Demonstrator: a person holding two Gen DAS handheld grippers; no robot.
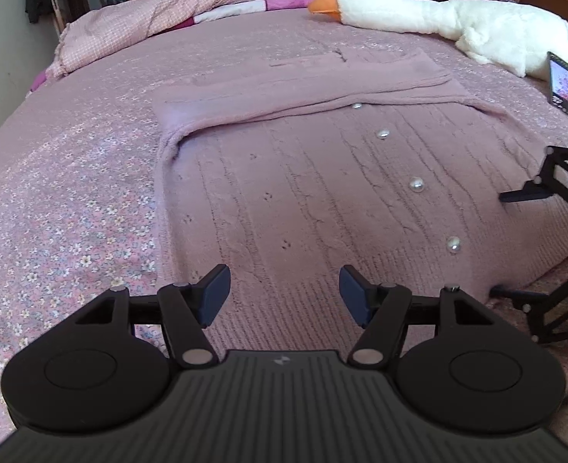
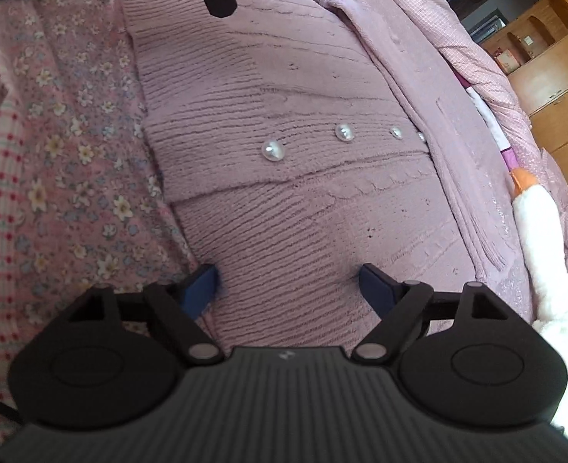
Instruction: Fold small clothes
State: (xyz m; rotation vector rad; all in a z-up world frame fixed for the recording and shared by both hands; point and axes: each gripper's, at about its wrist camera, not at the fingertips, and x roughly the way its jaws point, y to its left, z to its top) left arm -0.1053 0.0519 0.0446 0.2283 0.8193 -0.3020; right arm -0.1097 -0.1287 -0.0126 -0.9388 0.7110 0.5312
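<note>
Mauve knit cardigan (image 1: 303,177) lies flat on the floral bed cover (image 1: 64,200), sleeves folded across its upper part, pearl buttons (image 1: 416,184) facing up. Left gripper (image 1: 284,295) over the hem, fingers apart, holding nothing. Right gripper (image 2: 287,289) over the cardigan's edge, fingers apart, empty. Plush goose (image 1: 457,19) lies beyond.

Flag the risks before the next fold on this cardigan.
1. The pearl buttons stand proud of the knit; a pad dragged across could catch one.
2. Both the left gripper and right gripper are open over the hem of the cardigan; a deep pinch might also grab the floral bedspread beneath.
3. The phone lies close to the folded sleeve; swinging fabric could knock it.
</note>
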